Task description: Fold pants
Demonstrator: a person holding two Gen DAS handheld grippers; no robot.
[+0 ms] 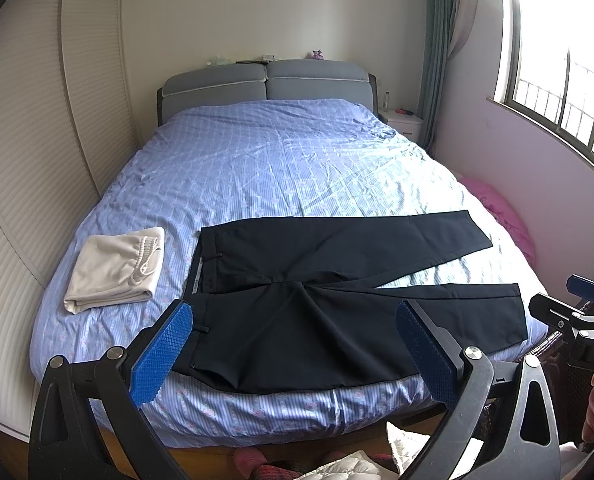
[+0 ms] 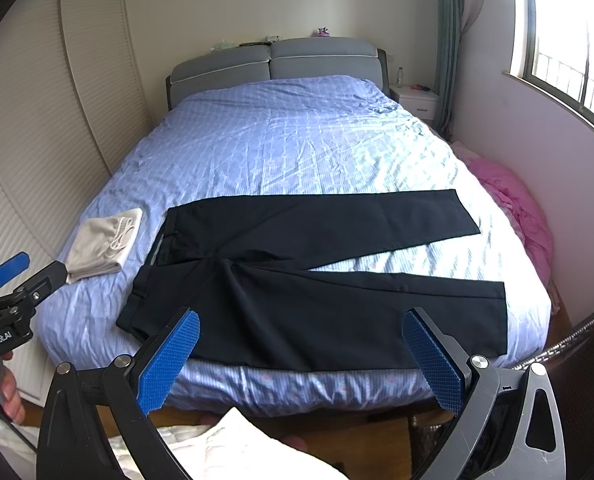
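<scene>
Both grippers, left (image 1: 293,344) and right (image 2: 299,350), hang open and empty above the pants (image 1: 337,304), spread flat at the bed (image 1: 257,168) edge. Risk: pinching only one layer drags cloth off the edge.

Both wrist views look from the bed's (image 1: 257,168) foot toward its headboard (image 2: 273,58), side by side.

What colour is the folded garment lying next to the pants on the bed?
Off-white, cream-like; the folded garment shows best in the left wrist view.
</scene>
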